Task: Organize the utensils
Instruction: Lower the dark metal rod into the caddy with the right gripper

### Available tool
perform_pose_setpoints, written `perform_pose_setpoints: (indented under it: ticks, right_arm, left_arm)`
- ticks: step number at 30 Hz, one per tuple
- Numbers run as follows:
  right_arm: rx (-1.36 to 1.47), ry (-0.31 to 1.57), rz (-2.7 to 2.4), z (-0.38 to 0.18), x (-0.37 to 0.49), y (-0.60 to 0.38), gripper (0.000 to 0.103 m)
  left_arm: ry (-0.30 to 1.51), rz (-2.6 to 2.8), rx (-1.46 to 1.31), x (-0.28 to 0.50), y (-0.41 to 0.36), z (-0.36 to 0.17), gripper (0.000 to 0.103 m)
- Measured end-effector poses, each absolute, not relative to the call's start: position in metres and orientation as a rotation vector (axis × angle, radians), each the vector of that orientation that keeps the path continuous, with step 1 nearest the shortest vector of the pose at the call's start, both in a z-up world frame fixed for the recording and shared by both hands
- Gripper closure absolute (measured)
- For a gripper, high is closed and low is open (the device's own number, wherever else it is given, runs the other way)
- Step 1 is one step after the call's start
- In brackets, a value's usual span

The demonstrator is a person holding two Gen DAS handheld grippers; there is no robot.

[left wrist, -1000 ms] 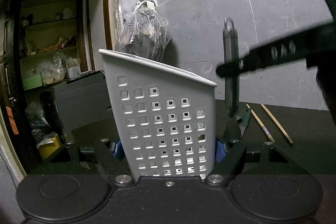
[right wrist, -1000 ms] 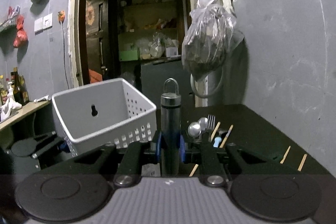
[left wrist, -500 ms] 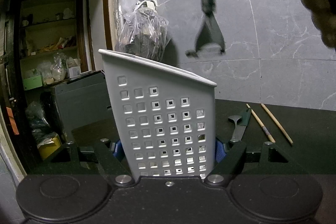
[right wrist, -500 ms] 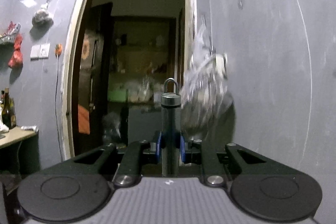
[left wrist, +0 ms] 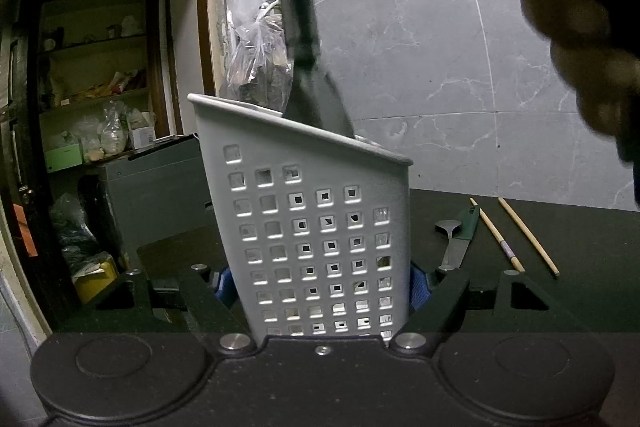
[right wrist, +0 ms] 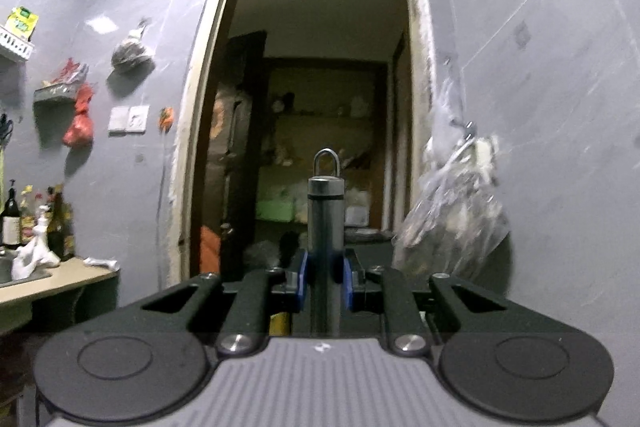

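Desk (left wrist: 580,291) dark, carrying the white perforated basket (left wrist: 316,227), which sits between the fingers of the left tongs (left wrist: 320,287); blue pads touch both basket walls, so left tongs are clamped on the basket, steadying it. Basket has not moved over the last second.

Right tongs (right wrist: 325,279) pinched tight on the metal handle of a peeler (left wrist: 310,83). A second ago the peeler stood low beside the basket, half a second ago it was lifted high over the rim, and now its forked head dips down past the rim into the basket, shaft tilted. Right wrist view has swung up from desk to doorway and wall, matching the tongs tipping the handle upward.

Meaning: peeler is nearly stowed; likely only release remains, judged from head already inside. Risk: handle may lean on the rim and tip out if let go too early.

Left on desk, right of basket: green-handled knife (left wrist: 460,239) with a spoon (left wrist: 447,227) lying just beside it, and two chopsticks (left wrist: 516,233) further right. These not yet sorted.
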State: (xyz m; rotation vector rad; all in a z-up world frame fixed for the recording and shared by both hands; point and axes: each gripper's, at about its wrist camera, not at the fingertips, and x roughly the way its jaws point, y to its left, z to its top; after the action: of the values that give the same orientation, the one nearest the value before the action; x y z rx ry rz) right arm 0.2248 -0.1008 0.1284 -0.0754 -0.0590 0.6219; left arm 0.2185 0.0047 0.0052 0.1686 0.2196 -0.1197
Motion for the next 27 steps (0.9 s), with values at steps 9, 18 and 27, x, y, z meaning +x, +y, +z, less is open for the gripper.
perform_pose_setpoints:
  ticks: [9, 18, 27]
  right_arm:
    - [-0.094, 0.027, 0.668, 0.106, 0.232, -0.093, 0.083]
    - [-0.091, 0.119, 0.672, 0.084, 0.24, -0.094, 0.083]
    - [-0.101, 0.192, 0.67, 0.07, 0.249, -0.094, 0.083]
  left_arm:
    - [0.219, -0.118, 0.169, 0.218, 0.005, 0.005, 0.025]
    - [0.219, -0.117, 0.17, 0.218, 0.005, 0.005, 0.025]
    - [0.219, -0.116, 0.17, 0.218, 0.005, 0.006, 0.025]
